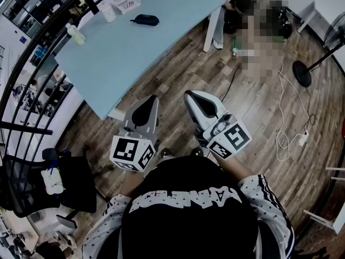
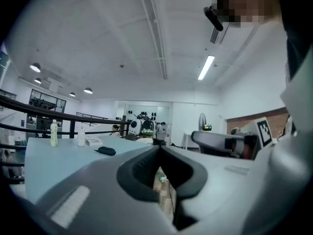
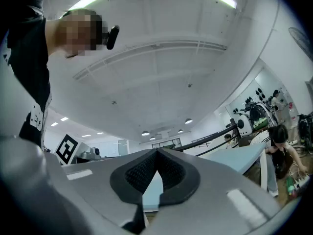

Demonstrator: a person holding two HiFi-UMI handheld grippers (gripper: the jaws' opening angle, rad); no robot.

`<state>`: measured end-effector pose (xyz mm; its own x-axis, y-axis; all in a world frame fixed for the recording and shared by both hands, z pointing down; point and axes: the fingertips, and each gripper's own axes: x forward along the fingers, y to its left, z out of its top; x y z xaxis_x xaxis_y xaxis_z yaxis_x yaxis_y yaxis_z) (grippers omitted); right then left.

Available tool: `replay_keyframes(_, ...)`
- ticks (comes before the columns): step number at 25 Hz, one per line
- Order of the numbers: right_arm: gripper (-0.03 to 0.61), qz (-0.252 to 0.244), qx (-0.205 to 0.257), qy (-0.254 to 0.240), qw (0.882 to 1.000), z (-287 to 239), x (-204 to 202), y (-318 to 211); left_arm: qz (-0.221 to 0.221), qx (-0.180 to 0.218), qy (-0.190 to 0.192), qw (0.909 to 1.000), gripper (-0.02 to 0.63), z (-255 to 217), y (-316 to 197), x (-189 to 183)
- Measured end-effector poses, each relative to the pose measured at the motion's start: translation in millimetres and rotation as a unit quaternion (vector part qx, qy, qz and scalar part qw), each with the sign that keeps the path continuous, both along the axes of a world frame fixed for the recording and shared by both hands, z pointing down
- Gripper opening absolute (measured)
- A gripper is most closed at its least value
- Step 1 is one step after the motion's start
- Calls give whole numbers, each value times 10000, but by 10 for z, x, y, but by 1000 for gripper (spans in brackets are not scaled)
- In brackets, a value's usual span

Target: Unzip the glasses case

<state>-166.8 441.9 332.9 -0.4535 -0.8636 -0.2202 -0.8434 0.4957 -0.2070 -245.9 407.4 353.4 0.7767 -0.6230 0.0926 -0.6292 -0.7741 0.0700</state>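
Observation:
The black zipped glasses case [image 1: 145, 19] lies near the far end of the light blue table [image 1: 129, 53]; the left gripper view shows the case [image 2: 105, 151] small and far off. I stand back from the table's near corner. My left gripper [image 1: 152, 99] and right gripper [image 1: 190, 95] are held side by side close to my body, well short of the case. The left gripper's [image 2: 159, 148] jaws meet at the tips with nothing between them. The right gripper's [image 3: 157, 152] jaws also meet and hold nothing; it tilts slightly upward.
On the table's far side stand a pale green bottle [image 1: 76, 34], a white bottle [image 1: 109, 12] and a flat box [image 1: 127, 3]. A black railing [image 1: 32, 53] runs along the left. A black chair [image 1: 32, 182], a fan stand [image 1: 303, 73] and a white cable [image 1: 294, 134] sit on the wooden floor.

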Motion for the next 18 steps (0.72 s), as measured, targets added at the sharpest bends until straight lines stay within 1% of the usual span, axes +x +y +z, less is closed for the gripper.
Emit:
replay_keyframes(4,-14,-1,-14,-11,10000,10,88,68,17,-16,-28,10000,0,10,79,100)
replay_keyframes(9,-14,-61,-43,-288,9996,12,274,139,-27,-27,-37,10000,0,-4,168,246)
replay_keyframes(14,-14,-150,-10,-333,9993,11,470,202,-107,10,-61,9999,0,-9,244,414)
replay_keyframes(18,-14,-268,19,-491,9984,18,635,271,-158,12,-152,9998,0,23,321,548)
